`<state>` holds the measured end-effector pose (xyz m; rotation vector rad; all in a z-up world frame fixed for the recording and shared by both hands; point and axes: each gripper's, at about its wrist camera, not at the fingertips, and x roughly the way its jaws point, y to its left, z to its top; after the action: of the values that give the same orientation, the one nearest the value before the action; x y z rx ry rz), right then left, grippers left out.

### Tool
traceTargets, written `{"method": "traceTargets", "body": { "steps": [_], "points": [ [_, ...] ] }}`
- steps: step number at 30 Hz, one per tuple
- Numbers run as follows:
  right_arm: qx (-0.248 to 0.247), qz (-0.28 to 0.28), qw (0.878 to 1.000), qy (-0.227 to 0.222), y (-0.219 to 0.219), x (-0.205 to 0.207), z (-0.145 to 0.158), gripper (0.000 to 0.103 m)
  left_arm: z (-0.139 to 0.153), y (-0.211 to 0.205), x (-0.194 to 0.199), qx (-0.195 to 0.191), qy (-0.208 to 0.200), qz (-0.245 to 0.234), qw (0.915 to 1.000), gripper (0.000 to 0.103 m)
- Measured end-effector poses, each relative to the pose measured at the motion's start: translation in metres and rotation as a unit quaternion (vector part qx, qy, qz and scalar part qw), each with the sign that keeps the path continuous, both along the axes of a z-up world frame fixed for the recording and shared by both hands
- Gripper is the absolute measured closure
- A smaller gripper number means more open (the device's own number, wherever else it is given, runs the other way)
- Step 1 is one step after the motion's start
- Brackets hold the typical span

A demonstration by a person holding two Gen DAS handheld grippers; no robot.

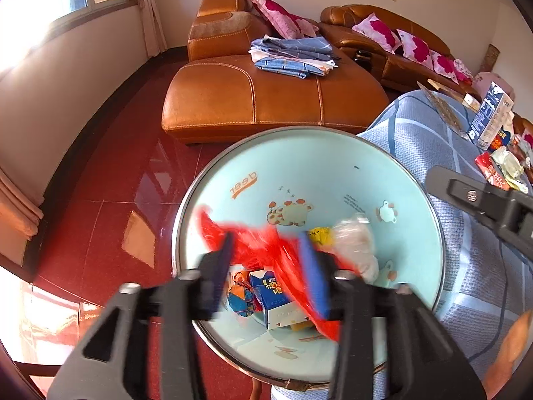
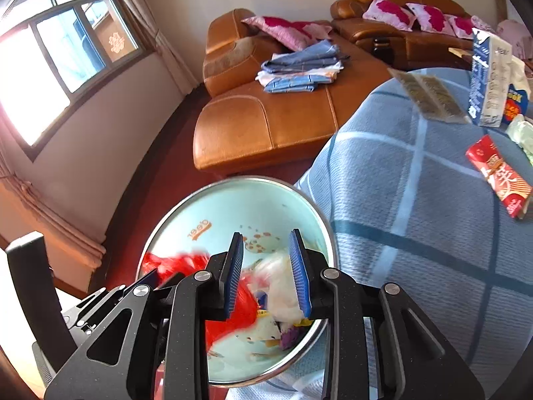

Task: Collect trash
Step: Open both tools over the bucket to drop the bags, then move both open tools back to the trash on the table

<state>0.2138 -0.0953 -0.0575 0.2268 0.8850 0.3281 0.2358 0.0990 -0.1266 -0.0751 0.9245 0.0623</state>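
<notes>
Left wrist view: both grippers, left [image 1: 266, 273] and right [image 2: 266, 273], hang spread over the bin [image 1: 393, 173], dropping a red bag [image 1: 253, 243] and white wrapper [image 2: 283, 286]; next, fetch the 2 cartons on the table [image 2: 416, 200].

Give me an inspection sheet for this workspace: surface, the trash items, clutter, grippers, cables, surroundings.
Surface: table under a blue checked cloth.
Job's things: light blue bin beside the table, holding a red plastic bag, a white bag and a small blue carton; still on the table are a red packet, a blue and white milk carton and crumpled wrappers.
Clutter: flat patterned sheet on the cloth.
Grippers: left gripper and right gripper both open above the bin.
Cables: nothing seen.
Surroundings: brown leather sofa with folded fabric and pink cushions; window; red tiled floor.
</notes>
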Motion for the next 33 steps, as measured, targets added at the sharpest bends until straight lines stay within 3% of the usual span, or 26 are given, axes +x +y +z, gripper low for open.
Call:
{"method": "traceTargets", "body": {
  "steps": [1,5,10,17,20,26,29,33],
  "points": [
    [0.001,-0.003,1.0,-0.003,-0.003,-0.002,0.002,0.074,0.003,-0.001,-0.001,0.002,-0.005,0.003,1.0,0.039],
    [-0.008,-0.022,1.0,-0.018,-0.02,-0.01,0.012,0.073,0.012,-0.005,-0.006,0.018,-0.017,0.007,0.9997,0.026],
    [-0.016,-0.054,0.998,-0.024,-0.055,-0.018,0.017,0.067,0.019,-0.017,-0.01,0.015,-0.024,0.007,0.9996,0.019],
    [-0.024,-0.106,0.994,-0.016,-0.112,-0.036,0.01,0.066,0.018,-0.056,-0.018,0.011,-0.015,-0.032,0.9993,0.018],
    [-0.029,-0.127,0.991,-0.017,-0.132,-0.045,0.008,0.06,0.018,-0.072,-0.019,0.008,-0.011,-0.049,0.9987,0.016],
    [-0.038,-0.161,0.986,-0.011,-0.179,-0.059,0.004,0.057,0.019,-0.111,-0.02,0.006,-0.01,-0.08,0.9967,0.013],
    [-0.046,-0.181,0.982,-0.015,-0.199,-0.064,0.005,0.046,0.018,-0.13,-0.02,0.004,-0.007,-0.091,0.9958,0.013],
    [-0.056,-0.195,0.979,-0.013,-0.227,-0.064,0.005,0.045,0.02,-0.154,-0.013,0.007,-0.007,-0.11,0.9939,0.013]
  ]
}}
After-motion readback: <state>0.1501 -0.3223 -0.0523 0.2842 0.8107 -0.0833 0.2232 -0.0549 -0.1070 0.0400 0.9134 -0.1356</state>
